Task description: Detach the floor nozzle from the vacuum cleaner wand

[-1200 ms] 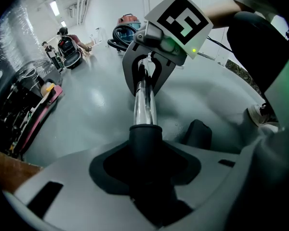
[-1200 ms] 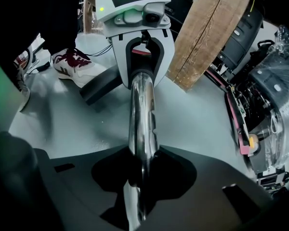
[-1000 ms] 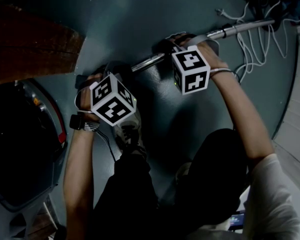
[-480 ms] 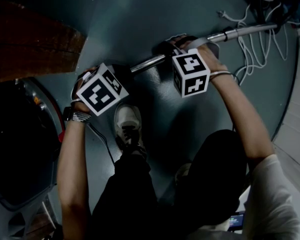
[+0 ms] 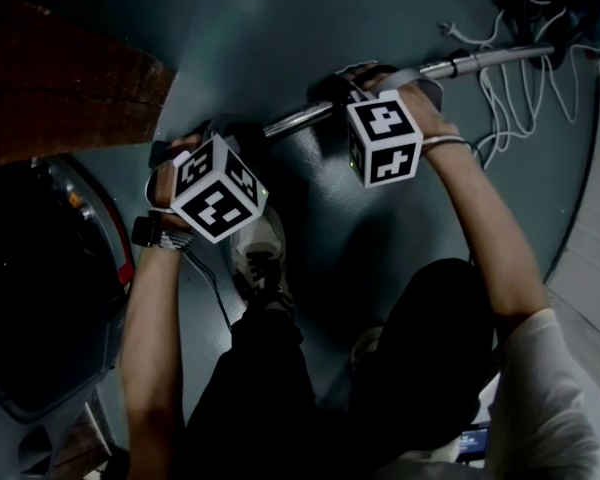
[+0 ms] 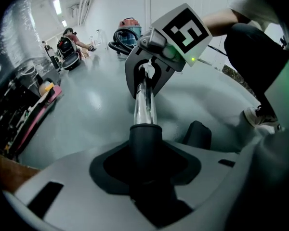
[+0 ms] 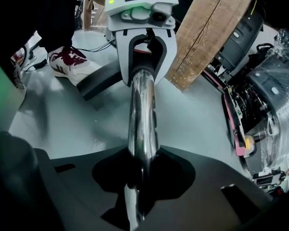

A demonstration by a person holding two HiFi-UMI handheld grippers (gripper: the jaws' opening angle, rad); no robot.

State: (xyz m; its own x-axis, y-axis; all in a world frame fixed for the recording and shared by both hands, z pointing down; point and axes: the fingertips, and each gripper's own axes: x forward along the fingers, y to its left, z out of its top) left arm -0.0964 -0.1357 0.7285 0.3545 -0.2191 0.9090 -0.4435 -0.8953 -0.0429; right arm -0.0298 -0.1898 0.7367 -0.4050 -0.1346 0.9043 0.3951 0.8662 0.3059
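L tool (image 6: 145, 177) pinched nozzle neck (image 6: 145, 141); R tool (image 7: 139, 186), jaws just closing, clamped wand (image 7: 142, 105) farther right.

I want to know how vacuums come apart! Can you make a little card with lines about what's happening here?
Left gripper: shut on the black nozzle neck
Right gripper: jaws just been closing, now shut on the chrome wand
Joint: wand sits inside the neck, not yet apart
Nearby: sneaker on the grey floor; white cables by the wand's far end
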